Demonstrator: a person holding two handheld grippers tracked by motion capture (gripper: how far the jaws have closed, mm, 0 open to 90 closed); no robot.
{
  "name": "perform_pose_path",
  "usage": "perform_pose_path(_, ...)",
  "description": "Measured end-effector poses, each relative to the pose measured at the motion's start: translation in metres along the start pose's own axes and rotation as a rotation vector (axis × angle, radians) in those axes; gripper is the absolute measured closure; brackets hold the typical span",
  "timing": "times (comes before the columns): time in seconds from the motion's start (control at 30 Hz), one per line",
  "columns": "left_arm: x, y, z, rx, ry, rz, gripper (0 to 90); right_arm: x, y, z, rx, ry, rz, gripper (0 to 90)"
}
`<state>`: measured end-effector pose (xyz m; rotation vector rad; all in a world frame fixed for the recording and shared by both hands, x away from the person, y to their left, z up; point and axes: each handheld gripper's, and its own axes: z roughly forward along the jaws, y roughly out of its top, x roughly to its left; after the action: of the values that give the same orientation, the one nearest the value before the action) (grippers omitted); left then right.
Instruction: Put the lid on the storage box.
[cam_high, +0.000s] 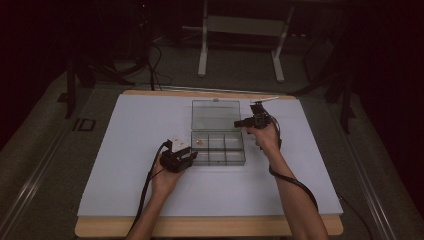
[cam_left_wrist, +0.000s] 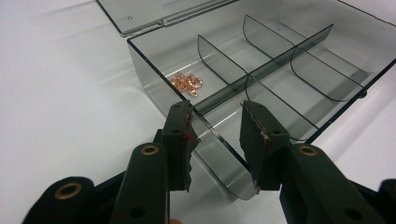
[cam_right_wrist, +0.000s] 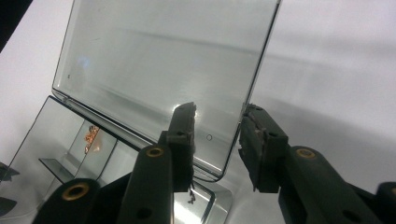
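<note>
the box (cam_high: 218, 148) sits at frame centre on the counter (cam_high: 125, 150), its lid (cam_right_wrist: 159, 79) open. the right tool (cam_right_wrist: 217, 140) straddles the lid's corner edge, unclenched; the left tool (cam_left_wrist: 217, 140) straddles the box's near corner, released.

My left claw (cam_left_wrist: 215, 140) shows matt black plastic arms set with brass-coloured metal eyelets, its pads (cam_left_wrist: 256, 140) worn rough and ragged along the edges. The compartment box (cam_left_wrist: 299, 88) near it is smoky, see-through plastic, smooth and glossy, its dividers catching glare. A small heap of copper-toned metal rings (cam_left_wrist: 187, 84) shines in its far left cell. My right claw (cam_right_wrist: 217, 144) has the same matt black finish. The open lid (cam_right_wrist: 163, 70) is clear glossy plastic, faintly streaked. The table cover (cam_high: 130, 150) looks matt, pale and smooth; the table edge (cam_high: 210, 227) beneath is light wood.
</note>
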<state>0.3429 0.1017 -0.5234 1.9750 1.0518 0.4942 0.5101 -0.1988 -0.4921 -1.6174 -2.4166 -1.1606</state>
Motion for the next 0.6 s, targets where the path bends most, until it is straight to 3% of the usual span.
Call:
perform_pose_path(0.17, 0.0, 0.0, 0.0, 0.0, 0.002, 0.001, 64.5, 0.002, -0.004, -0.006, -0.047, -0.007, -0.039, 73.6)
perform_pose_path(0.6, -0.001, 0.0, 0.0, 0.0, 0.006, 0.001, 64.5, 0.01, -0.017, -0.013, -0.146, -0.051, -0.154, 78.7)
